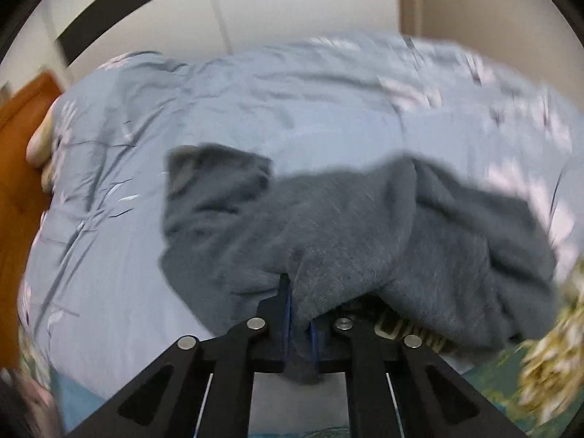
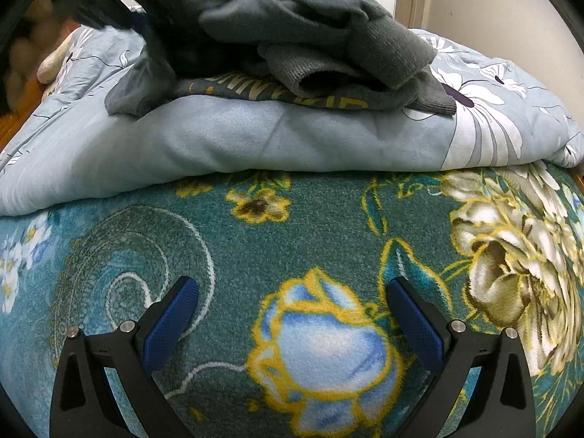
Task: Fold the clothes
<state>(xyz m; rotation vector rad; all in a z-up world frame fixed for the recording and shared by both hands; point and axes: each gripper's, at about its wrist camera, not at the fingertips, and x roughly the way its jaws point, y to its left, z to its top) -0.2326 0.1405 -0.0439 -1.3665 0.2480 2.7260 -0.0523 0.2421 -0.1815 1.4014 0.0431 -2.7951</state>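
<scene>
The left hand-held gripper (image 1: 297, 314) has its blue pads pressed together on a fold of the grey sweater (image 1: 350, 226), and the fabric drapes up and forward from the jaws in a thick, bunched mass. Ahead of it and to its left spreads the pale blue floral duvet (image 1: 226, 109) on the bed, with an orange-brown wooden board (image 1: 18, 168) at its far left edge. The view is smeared, so finer detail of the grip cannot be read.

The sweater looks fleecy and limp. It should be light, soft and in no way fragile, but it will sag and fold on itself wherever it is not held, and a thick pinch may slip if only the nap is caught. Judging by the heap, the best holds are a seam or edge: a hem, shoulder or cuff. A printed yellow-lettered panel (image 1: 412, 332) peeks out just right of the left jaws, under the cloth.

The right hand-held gripper (image 2: 292, 299) stands with its jaws wide apart, holding nothing, low over a teal flowered blanket (image 2: 255, 248). Straight ahead of it, well apart and higher up, the sweater (image 2: 310, 29) lies crumpled on the duvet's (image 2: 255, 138) folded edge, a ribbed cuff (image 2: 303, 69) hanging toward this gripper. That cuff, or the edge beside it, seems the likeliest spot for a second hold to spread the garment flat.
</scene>
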